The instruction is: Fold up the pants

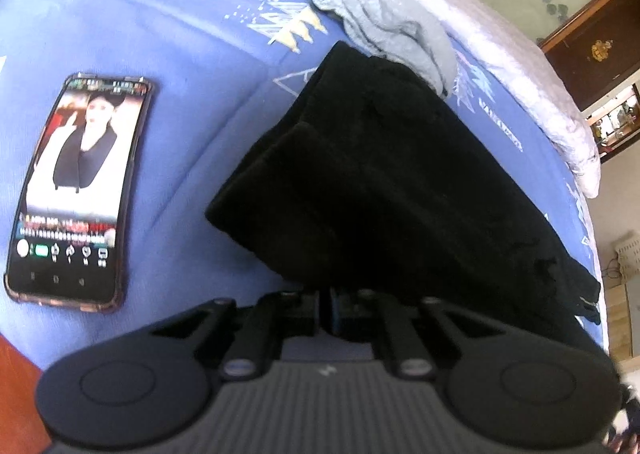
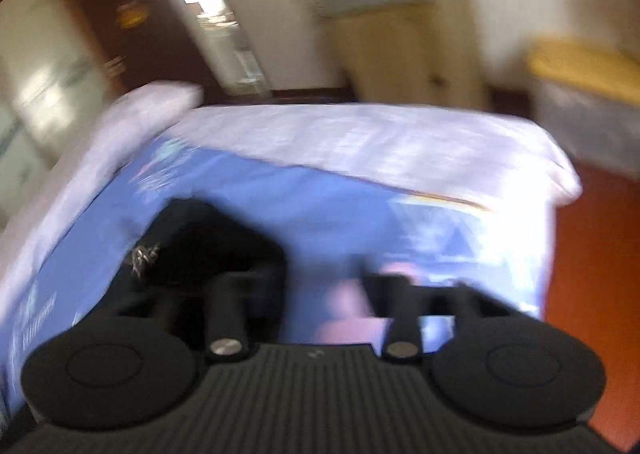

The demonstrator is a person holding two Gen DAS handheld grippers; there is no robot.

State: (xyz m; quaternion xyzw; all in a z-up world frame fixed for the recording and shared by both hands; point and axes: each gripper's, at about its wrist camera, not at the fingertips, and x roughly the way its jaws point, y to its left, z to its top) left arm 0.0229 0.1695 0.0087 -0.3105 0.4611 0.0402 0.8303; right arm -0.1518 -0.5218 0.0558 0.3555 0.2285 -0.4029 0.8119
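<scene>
Folded black pants (image 1: 384, 181) lie at twelve o'clock, just beyond the closed left hand-held gripper (image 1: 329, 312); the right hand-held gripper (image 2: 324, 286) is parted, empty, pants at ten o'clock.

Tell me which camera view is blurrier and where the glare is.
Right wrist view: heavy motion smear throughout, glare washing out the pale bedcover. Left wrist view: fairly sharp, black pants and lit phone readable, fisheye bending the bed's edge.

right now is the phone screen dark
No, the phone lies face up on the blue bedspread with its screen lit, showing a video, left of the black pants.
</scene>
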